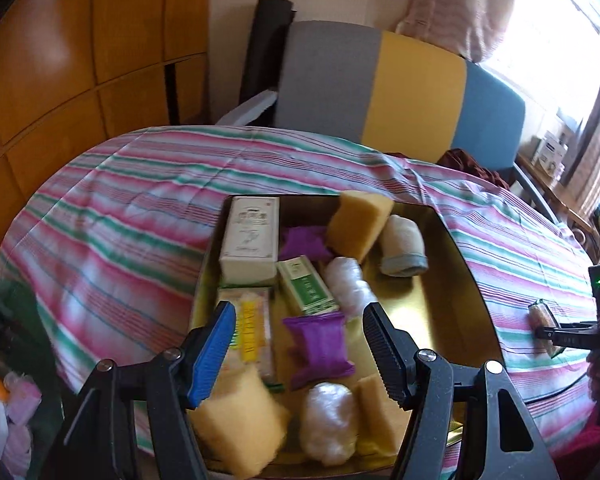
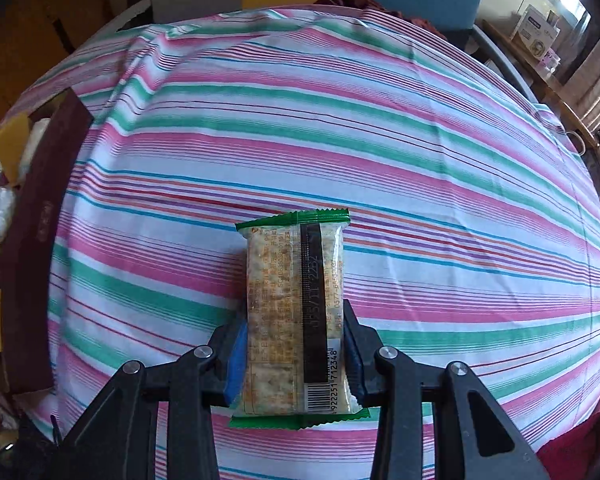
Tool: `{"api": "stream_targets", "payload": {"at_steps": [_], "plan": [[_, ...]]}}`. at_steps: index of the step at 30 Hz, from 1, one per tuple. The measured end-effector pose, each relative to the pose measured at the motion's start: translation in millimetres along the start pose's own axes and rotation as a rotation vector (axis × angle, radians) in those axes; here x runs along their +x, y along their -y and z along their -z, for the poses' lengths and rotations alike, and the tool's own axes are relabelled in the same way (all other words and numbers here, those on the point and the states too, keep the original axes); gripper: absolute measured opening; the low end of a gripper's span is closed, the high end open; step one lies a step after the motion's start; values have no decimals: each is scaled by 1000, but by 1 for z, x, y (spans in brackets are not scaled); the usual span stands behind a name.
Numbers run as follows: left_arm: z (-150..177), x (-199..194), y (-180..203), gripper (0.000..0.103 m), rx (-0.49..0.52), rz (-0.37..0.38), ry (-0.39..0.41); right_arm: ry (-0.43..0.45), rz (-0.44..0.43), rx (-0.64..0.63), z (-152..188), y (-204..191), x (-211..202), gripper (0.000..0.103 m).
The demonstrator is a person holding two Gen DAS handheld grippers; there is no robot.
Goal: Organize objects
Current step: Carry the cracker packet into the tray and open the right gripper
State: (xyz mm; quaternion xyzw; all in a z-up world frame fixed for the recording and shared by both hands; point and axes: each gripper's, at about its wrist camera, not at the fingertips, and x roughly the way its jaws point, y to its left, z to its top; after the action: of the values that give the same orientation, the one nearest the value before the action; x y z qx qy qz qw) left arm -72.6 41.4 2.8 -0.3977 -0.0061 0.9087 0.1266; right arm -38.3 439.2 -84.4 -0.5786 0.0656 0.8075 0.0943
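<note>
My right gripper is shut on a green-edged snack bar packet, held lengthwise above the striped cloth. In the left wrist view the same packet and the right gripper show small at the far right. My left gripper hangs open over a gold-lined box, nothing between its fingers. Inside lie a white carton, a green-and-white carton, a purple packet, yellow sponges, white plastic-wrapped bundles and a rolled cloth.
The striped cloth covers a round table. A chair in grey, yellow and blue stands behind it. The box's dark outer wall sits at the left edge of the right wrist view. A cluttered shelf runs under the window.
</note>
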Motion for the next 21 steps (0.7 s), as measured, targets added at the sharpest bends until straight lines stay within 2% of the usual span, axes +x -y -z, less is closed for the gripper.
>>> {"api": "stream_targets", "payload": {"at_steps": [3, 6, 9, 12, 16, 21], "plan": [[3, -2, -11, 67, -21, -12, -1, 63, -59, -35, -4, -32, -23, 40], [6, -2, -20, 67, -39, -19, -2, 127, -126, -115, -6, -81, -52, 40], [7, -3, -25, 67, -54, -16, -2, 155, -182, -212, -9, -135, -67, 40], [8, -4, -28, 67, -64, -10, 0, 146, -217, -296, -10, -179, -65, 40], [11, -7, -33, 67, -74, -5, 4, 107, -239, -348, -11, -218, -49, 40], [12, -5, -35, 67, -84, 2, -4, 35, -224, -326, -22, -240, -20, 40]]}}
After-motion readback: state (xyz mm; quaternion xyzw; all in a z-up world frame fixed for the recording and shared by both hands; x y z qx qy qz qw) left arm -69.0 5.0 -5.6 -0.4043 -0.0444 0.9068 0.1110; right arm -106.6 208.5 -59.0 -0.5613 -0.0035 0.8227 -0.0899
